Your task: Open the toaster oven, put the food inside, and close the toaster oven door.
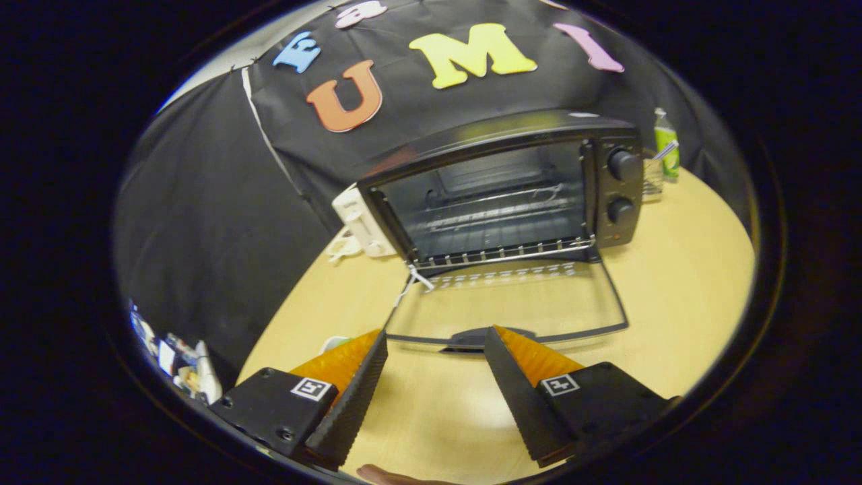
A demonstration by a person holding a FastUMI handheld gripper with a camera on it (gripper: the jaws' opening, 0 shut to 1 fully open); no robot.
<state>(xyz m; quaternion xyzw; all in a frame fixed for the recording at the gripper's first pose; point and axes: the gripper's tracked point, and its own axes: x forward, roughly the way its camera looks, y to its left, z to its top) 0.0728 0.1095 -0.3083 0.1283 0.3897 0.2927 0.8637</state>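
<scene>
tongs (436,340): both fingers spread wide, nothing held between them, only bare wooden table (680,269) in the gap. fingertips sit just short of the door handle (488,337), the dark bar at the free edge of the glass door (512,303).

toaster oven (505,188): stands on the table beyond the fingers, against the booth wall. its door is already folded down flat toward the tongs, hinged at the oven's lower front edge, so the cavity is exposed. wire rack (502,215) is visible inside, apparently bare.

judgement: the opening step looks complete. the wide spread suits a handle just let go, or readiness to pick up food.

food: no item can be identified with confidence. a pale object (333,343) shows just beside the left finger, mostly hidden by it; what it is cannot be told.

surroundings:
- two control knobs (623,185) on the oven's right panel.
- white appliance (360,225) touching or just beside the oven's left side.
- green bottle (667,151) and a clear glass (652,178) behind the oven's right side, well apart from the tongs.
- clutter (178,360) below the table edge on the left.

obstruction: the lowered door lies between the tongs and the cavity; any load must pass over it.
</scene>
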